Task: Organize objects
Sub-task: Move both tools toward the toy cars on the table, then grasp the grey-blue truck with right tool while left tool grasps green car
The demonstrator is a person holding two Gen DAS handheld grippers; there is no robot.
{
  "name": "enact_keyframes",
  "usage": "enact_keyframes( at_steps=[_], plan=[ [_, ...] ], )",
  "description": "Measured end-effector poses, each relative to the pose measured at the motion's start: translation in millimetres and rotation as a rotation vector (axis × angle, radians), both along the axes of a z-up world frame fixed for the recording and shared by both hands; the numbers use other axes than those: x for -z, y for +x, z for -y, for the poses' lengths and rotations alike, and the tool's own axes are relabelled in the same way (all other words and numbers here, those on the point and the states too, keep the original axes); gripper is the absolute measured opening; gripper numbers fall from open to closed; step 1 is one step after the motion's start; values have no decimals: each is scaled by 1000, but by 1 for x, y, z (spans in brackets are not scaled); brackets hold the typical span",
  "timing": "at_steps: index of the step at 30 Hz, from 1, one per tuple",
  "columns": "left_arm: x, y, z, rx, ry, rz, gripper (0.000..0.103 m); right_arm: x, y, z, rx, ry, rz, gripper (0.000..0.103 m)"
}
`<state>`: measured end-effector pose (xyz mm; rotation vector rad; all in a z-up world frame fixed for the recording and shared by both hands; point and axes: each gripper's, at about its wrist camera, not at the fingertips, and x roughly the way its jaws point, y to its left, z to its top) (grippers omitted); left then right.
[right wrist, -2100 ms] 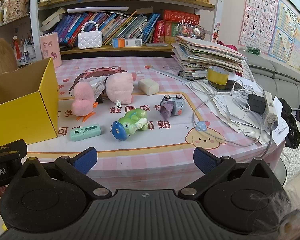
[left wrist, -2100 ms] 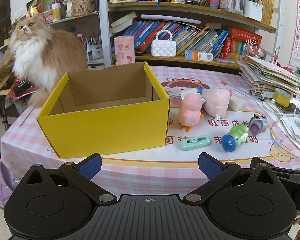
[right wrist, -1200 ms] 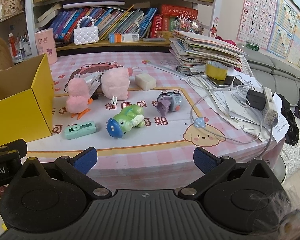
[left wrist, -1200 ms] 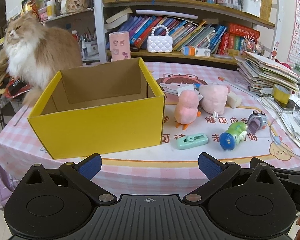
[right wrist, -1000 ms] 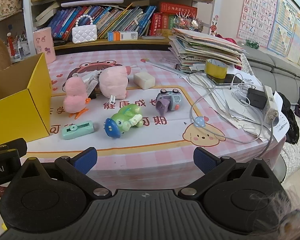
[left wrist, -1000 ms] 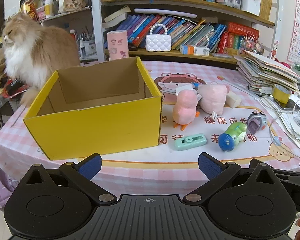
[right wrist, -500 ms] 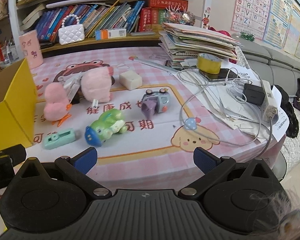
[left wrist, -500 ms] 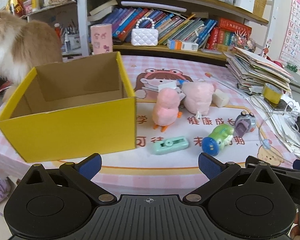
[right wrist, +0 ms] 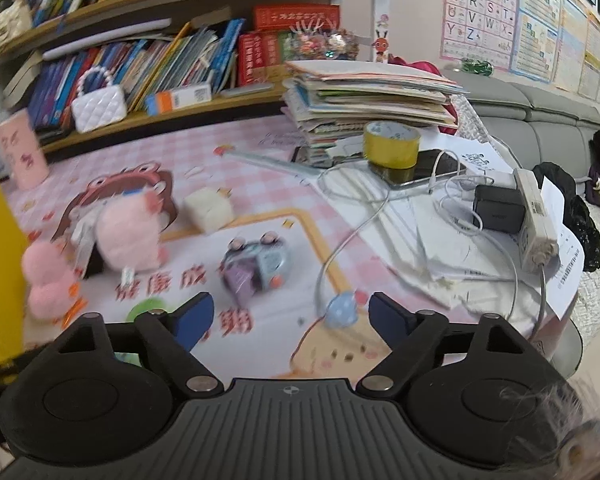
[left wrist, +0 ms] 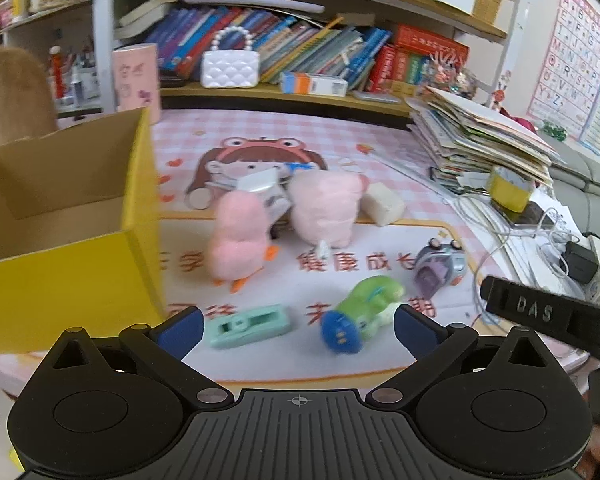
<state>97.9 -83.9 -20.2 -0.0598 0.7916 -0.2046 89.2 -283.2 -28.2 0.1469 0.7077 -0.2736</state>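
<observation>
An open yellow cardboard box [left wrist: 72, 280] stands at the left of the table. To its right lie a pink duck plush [left wrist: 238, 240], a pink pig plush [left wrist: 322, 208], a mint tape dispenser [left wrist: 252, 326], a green and blue toy [left wrist: 360, 312], a grey-purple toy [left wrist: 438, 270] and a white block [left wrist: 382, 204]. My left gripper [left wrist: 298, 326] is open and empty, just short of the dispenser and the green toy. My right gripper [right wrist: 290, 320] is open and empty, in front of the grey-purple toy [right wrist: 258, 266]. The pig plush [right wrist: 130, 234] and the duck plush [right wrist: 46, 280] show to its left.
A stack of books and papers [left wrist: 476, 140], a yellow tape roll [right wrist: 392, 148], a phone, cables [right wrist: 380, 216] and a power strip [right wrist: 534, 216] crowd the table's right side. Bookshelves [left wrist: 300, 60] stand behind. A cat [left wrist: 12, 96] is behind the box. A sofa [right wrist: 540, 120] is at the right.
Both grippers have moved forward and to the right, toward the toys. The box has slid to the left of the left view. The cat is now mostly out of view.
</observation>
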Motion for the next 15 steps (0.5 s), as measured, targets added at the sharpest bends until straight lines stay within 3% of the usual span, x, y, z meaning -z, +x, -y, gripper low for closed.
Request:
enact_keyframes(
  at_steps=[5,15],
  plan=[
    [5,16,23,20,9,-20,98,5,24,24,-14,32,-10,76],
    [27,47,64,97,77,-102,94,15,68,38,-154,98,-30,74]
  ],
)
